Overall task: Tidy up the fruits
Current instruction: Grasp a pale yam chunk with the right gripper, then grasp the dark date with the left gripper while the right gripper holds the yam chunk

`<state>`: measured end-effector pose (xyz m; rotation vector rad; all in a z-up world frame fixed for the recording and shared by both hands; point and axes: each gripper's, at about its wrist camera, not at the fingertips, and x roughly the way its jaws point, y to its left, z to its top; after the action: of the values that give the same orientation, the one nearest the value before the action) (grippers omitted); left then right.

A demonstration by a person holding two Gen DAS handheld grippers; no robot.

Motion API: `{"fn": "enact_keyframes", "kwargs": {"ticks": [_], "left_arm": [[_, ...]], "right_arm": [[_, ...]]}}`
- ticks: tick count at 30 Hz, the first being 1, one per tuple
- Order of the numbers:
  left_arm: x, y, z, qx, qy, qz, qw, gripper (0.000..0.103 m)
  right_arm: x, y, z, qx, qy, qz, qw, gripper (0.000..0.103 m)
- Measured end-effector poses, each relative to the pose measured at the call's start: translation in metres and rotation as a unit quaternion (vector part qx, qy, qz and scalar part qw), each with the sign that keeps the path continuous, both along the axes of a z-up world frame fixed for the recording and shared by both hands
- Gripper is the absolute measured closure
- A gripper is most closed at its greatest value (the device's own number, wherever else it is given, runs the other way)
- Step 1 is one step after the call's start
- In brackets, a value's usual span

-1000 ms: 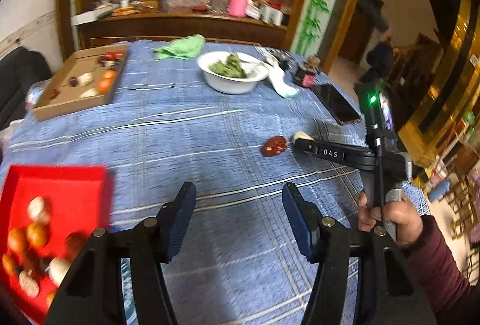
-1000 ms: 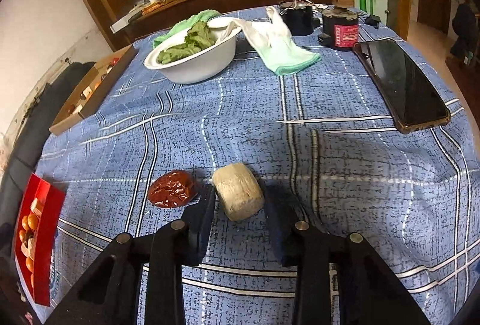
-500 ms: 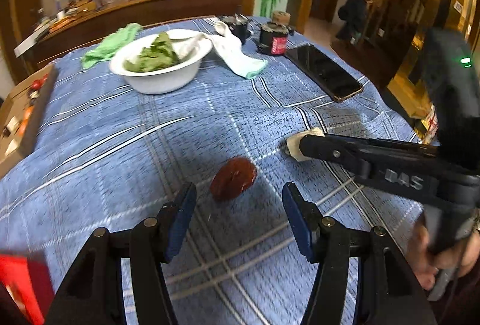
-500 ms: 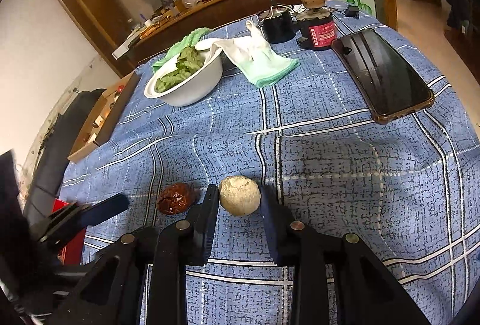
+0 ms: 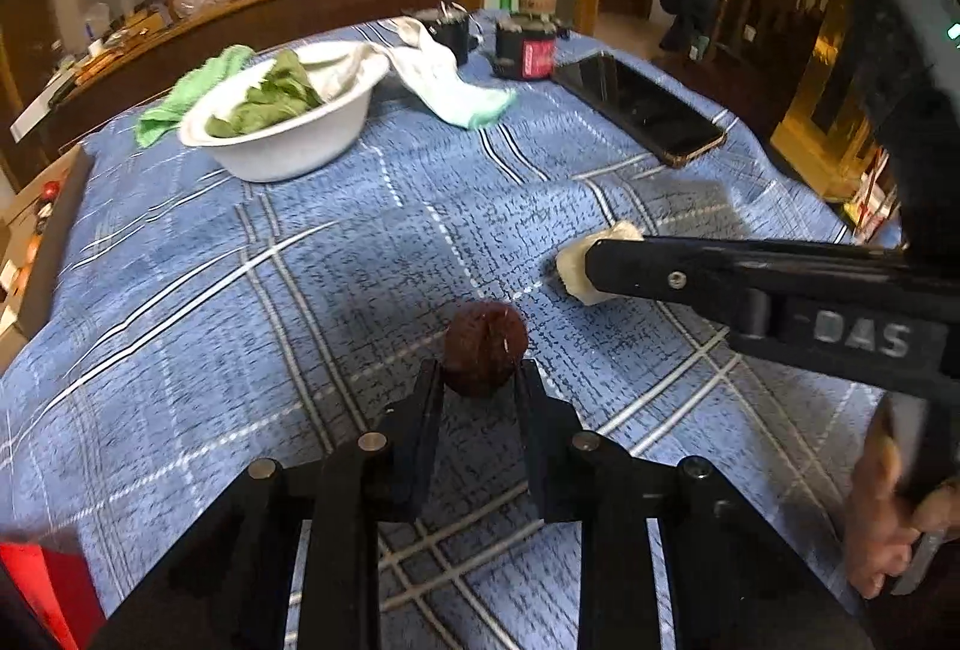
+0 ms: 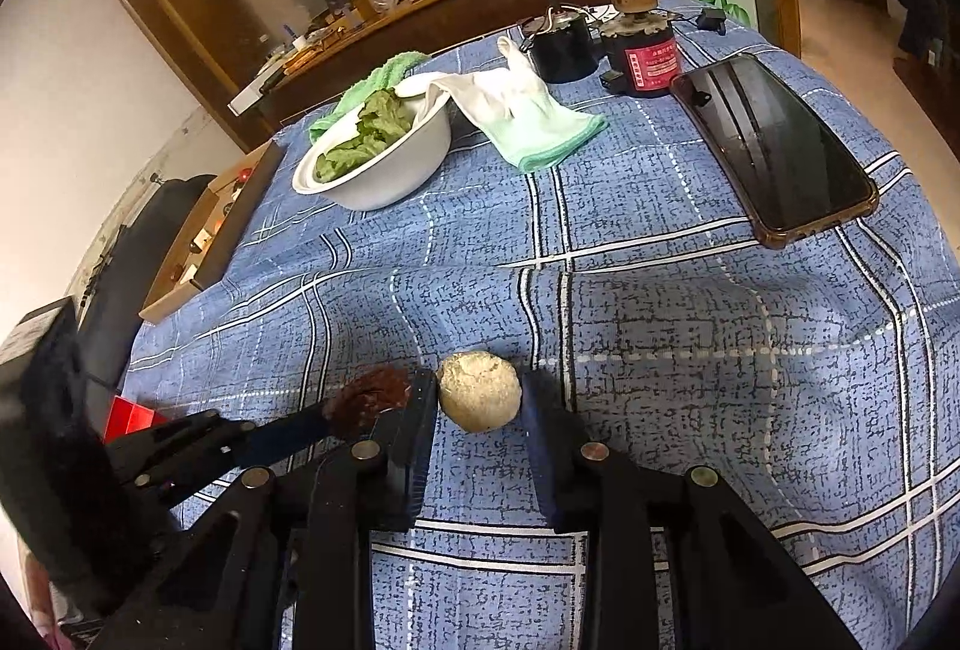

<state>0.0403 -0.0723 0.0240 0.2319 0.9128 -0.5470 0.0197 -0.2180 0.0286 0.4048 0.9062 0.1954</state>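
The dark red fruit [image 5: 485, 348], round, wrinkled and dull-skinned like a dried date, sat on the blue plaid tablecloth [image 5: 336, 254] between the fingertips of the left gripper [image 5: 480, 380]. The jaws had narrowed to the fruit's width and both fingers pressed its sides, so the left gripper had hold of it. In the right wrist view the same fruit [image 6: 369, 400] showed as a crumpled reddish-brown lump at the tip of the left gripper [image 6: 336, 419], just beside the left finger of the right gripper [image 6: 479, 395].

To the right of it lay the pale fruit [image 6: 479, 390], a cream-coloured ball with a rough, grainy skin. It sat between the right gripper's fingers, which stood only a little wider than the fruit; the left finger touched it, while whether the right one met it could not be told. From the left wrist view this fruit [image 5: 576, 266] peeped out pale behind the dark finger of the right gripper [image 5: 594, 263], and the two fruits lay near each other but apart.

Farther back on the cloth stood a white bowl [image 6: 384, 164] of green leaves, with a white and green cloth [image 6: 528, 116] draped from its rim. A phone [image 6: 774, 146] lay face up at the far right. A red tray [image 5: 48, 584] showed at the lower left corner.
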Motion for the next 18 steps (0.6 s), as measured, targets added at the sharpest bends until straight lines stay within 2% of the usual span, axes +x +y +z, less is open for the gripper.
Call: {"fn": "enact_keyframes", "kwargs": {"ticks": [3, 5, 13, 16, 18], "left_arm": [[-0.008, 0.012, 0.013, -0.016, -0.007, 0.014, 0.9997, 0.083], [-0.016, 0.026, 0.024, -0.037, -0.007, 0.028, 0.9989, 0.099], [-0.055, 0.105, 0.059, -0.109, -0.021, 0.104, 0.9884, 0.099], [-0.062, 0.123, 0.057, -0.114, -0.016, 0.118, 0.9863, 0.099], [-0.059, 0.127, 0.049, -0.105, 0.001, 0.122, 0.9870, 0.095]], "right_arm": [[-0.001, -0.001, 0.001, 0.007, -0.003, 0.002, 1.000, 0.073], [-0.002, -0.001, 0.001, 0.016, -0.005, 0.003, 1.000, 0.073], [-0.007, -0.001, 0.001, 0.052, -0.010, 0.004, 0.999, 0.073], [-0.010, 0.000, 0.000, 0.051, -0.008, -0.008, 0.999, 0.073], [-0.013, 0.001, 0.000, 0.056, -0.007, -0.011, 0.998, 0.073]]}}
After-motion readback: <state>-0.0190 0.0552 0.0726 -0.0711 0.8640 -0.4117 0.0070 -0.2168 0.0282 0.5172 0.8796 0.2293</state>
